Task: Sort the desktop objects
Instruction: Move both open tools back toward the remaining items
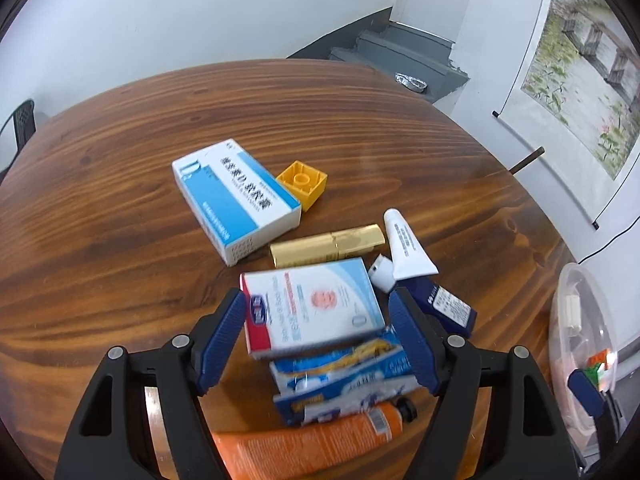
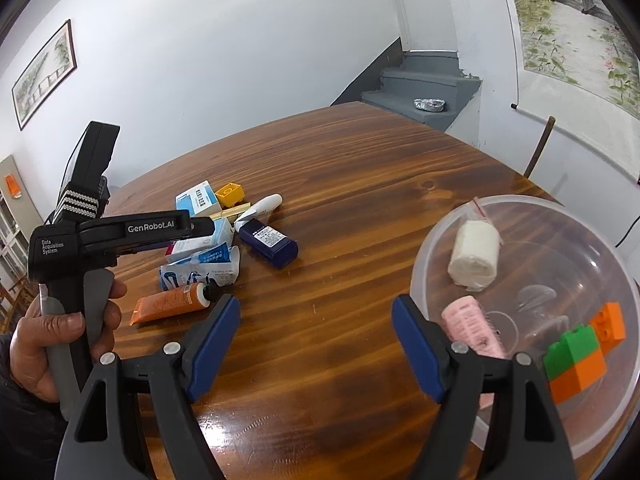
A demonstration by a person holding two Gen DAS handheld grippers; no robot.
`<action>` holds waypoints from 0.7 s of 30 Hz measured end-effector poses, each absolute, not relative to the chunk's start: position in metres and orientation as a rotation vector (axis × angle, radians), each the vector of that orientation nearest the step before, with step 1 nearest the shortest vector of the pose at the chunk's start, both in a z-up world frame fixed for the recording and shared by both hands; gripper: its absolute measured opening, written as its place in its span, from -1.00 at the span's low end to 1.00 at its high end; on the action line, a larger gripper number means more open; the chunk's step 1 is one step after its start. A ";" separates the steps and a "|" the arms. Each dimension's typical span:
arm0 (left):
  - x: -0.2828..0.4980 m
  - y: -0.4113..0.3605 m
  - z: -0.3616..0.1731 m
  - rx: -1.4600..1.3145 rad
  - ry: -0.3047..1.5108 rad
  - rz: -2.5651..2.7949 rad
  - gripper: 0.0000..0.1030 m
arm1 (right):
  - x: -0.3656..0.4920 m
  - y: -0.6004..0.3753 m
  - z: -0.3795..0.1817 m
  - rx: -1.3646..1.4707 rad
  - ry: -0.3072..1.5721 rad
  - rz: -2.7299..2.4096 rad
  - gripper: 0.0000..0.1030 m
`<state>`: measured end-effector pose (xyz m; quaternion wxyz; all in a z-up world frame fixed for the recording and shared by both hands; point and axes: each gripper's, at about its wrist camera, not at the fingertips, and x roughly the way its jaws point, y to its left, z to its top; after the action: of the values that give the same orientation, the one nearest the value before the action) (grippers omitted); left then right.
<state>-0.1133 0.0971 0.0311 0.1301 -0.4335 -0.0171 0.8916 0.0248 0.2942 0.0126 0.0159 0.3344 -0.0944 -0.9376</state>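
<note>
Desktop objects lie in a loose pile on the round wooden worktop (image 1: 360, 120). In the left wrist view, the left gripper (image 1: 318, 344) stands wide open around a red-and-white carton (image 1: 316, 312); the blue pads flank its short sides, and the blur hides whether they touch it. That carton sits on top of crumpled blue-and-white packets (image 1: 344, 380), with an orange tube (image 1: 312, 440) at 6 o'clock of them. At 11 o'clock of the carton lies a blue-and-white medicine box (image 1: 236, 200), with a yellow toy block (image 1: 303, 184) just beside its far end. A gold bar-shaped pack (image 1: 328, 246) lies between the box and the carton. At 2 o'clock are a white tube (image 1: 408, 246) and a navy box (image 1: 444, 306).

In the right wrist view, the right gripper (image 2: 316, 344) is wide open with nothing between its jaws, over bare wood. At its 3 o'clock a clear plastic bowl (image 2: 440, 240) holds a white roll (image 2: 476, 256), a pink item (image 2: 474, 332) and green-and-orange blocks (image 2: 580, 356). A hand (image 2: 60, 344) grips the left tool's handle at 9 o'clock.
</note>
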 end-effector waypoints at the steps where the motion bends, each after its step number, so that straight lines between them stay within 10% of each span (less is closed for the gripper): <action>1: -0.115 0.099 0.030 -1.261 -0.032 2.598 0.51 | 0.022 0.294 0.012 1.045 -0.292 -2.914 0.58; 21: -0.127 0.090 0.021 -1.314 0.045 2.497 0.61 | -0.056 0.268 0.014 1.140 -0.090 -2.816 0.58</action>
<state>-0.1273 0.0898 0.0212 0.1592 -0.4598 0.0158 0.8735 -0.0562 0.2677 0.0136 0.0510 0.3746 -0.0295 -0.9253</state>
